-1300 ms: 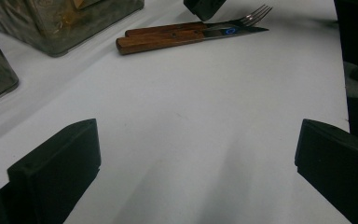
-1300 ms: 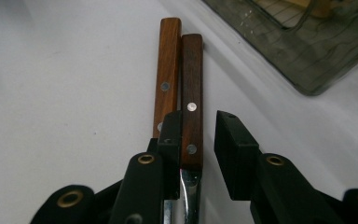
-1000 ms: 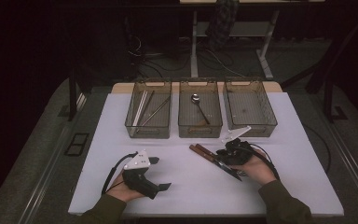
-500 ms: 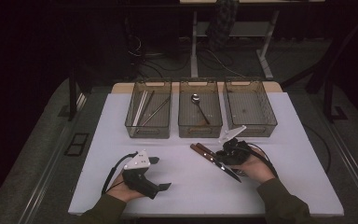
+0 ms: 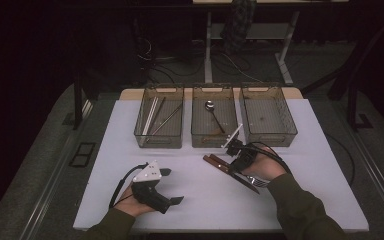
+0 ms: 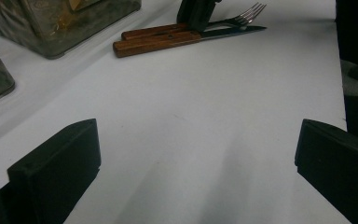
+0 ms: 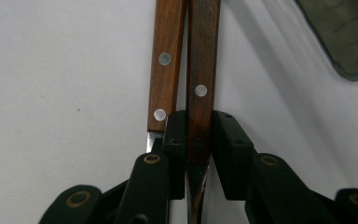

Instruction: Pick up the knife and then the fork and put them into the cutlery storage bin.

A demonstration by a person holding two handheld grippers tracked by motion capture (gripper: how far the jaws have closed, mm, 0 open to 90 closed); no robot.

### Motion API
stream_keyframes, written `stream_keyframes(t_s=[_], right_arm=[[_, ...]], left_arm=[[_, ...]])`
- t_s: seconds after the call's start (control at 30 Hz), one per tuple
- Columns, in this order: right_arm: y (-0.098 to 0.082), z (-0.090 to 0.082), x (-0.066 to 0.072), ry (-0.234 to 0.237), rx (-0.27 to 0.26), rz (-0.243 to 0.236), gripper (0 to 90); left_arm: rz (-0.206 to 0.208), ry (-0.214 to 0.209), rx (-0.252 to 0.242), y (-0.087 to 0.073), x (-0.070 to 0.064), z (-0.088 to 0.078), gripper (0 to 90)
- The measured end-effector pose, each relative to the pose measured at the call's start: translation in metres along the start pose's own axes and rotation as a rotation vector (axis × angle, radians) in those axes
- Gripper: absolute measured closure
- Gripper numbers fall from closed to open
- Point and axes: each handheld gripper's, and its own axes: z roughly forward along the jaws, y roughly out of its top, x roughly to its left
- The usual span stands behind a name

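Note:
A fork (image 7: 200, 70) and a knife (image 7: 168, 60), both with wooden handles, lie side by side on the white table. My right gripper (image 7: 198, 140) is shut on the fork's handle near the metal neck, and the knife's blade starts just left of the jaws. In the high view the right gripper (image 5: 235, 159) sits right of centre, with the fork's tines (image 5: 260, 184) pointing back towards the person. My left gripper (image 5: 172, 186) rests at the front left, open and holding nothing. Its own view (image 6: 198, 158) looks across bare table at the knife (image 6: 158, 44) and the fork (image 6: 242, 18).
Three clear bins stand in a row at the back. The left bin (image 5: 158, 145) holds long thin sticks, the middle bin (image 5: 214, 145) holds a spoon (image 5: 211, 107), and the right bin (image 5: 270, 131) looks empty. The white table top (image 5: 305, 165) ends near the person's forearms.
The right hand has shifted a little to the left and away from the person, keeping its grip on the fork. The left hand and its gripper have stayed put.

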Motion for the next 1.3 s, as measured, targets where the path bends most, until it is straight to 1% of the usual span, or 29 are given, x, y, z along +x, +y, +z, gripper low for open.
stream_keyframes(t_s=[0.17,0.23,0.37,0.4,0.43,0.5,0.63,0.77,0.83,0.9,0.93,0.97,1.17,1.3], right_arm=[[0.013,0.002,-0.002,0.011,0.096,0.013,75.2],[0.018,0.002,-0.001,0.005,0.130,0.005,75.9],[0.021,0.003,0.001,-0.010,0.152,-0.011,76.5],[0.021,0.003,0.002,-0.012,0.151,-0.008,76.6],[0.021,0.003,0.002,-0.014,0.145,-0.016,76.6],[0.019,0.002,0.002,-0.012,0.132,-0.010,76.6],[0.014,-0.002,0.001,-0.010,0.082,-0.014,76.7],[0.009,-0.010,-0.001,-0.006,0.030,-0.014,76.8],[0.006,-0.014,-0.003,-0.007,0.001,0.003,76.9],[0.003,-0.017,-0.005,-0.015,-0.031,0.008,77.0],[0.001,-0.019,-0.007,-0.020,-0.047,0.025,77.0],[-0.001,-0.021,-0.009,-0.023,-0.067,0.032,77.1],[-0.019,-0.039,-0.022,0.015,-0.221,0.103,77.2],[-0.031,-0.052,-0.030,0.038,-0.321,0.139,77.1]], left_arm=[[0.003,-0.001,0.003,0.000,0.000,0.000,0.0],[0.003,0.000,0.003,0.000,0.000,0.000,0.0],[0.003,-0.002,0.002,0.000,0.000,0.000,0.0],[0.003,-0.002,0.002,0.000,0.000,0.000,0.0],[0.002,-0.002,0.000,0.000,0.000,0.000,0.0],[0.002,-0.002,0.001,0.000,0.000,0.000,0.0],[0.001,-0.002,0.002,0.000,0.000,0.000,0.0],[-0.001,-0.001,0.001,0.000,0.000,0.000,0.0],[-0.002,0.000,0.002,0.000,0.000,0.000,0.0],[-0.002,0.000,0.001,0.000,0.000,0.000,0.0],[-0.002,0.000,0.001,0.000,0.000,0.000,0.0],[-0.002,0.000,0.000,0.000,0.000,0.000,0.0],[-0.003,-0.002,0.001,0.000,0.000,0.000,0.0],[-0.004,0.000,0.000,0.000,0.000,0.000,0.0]])
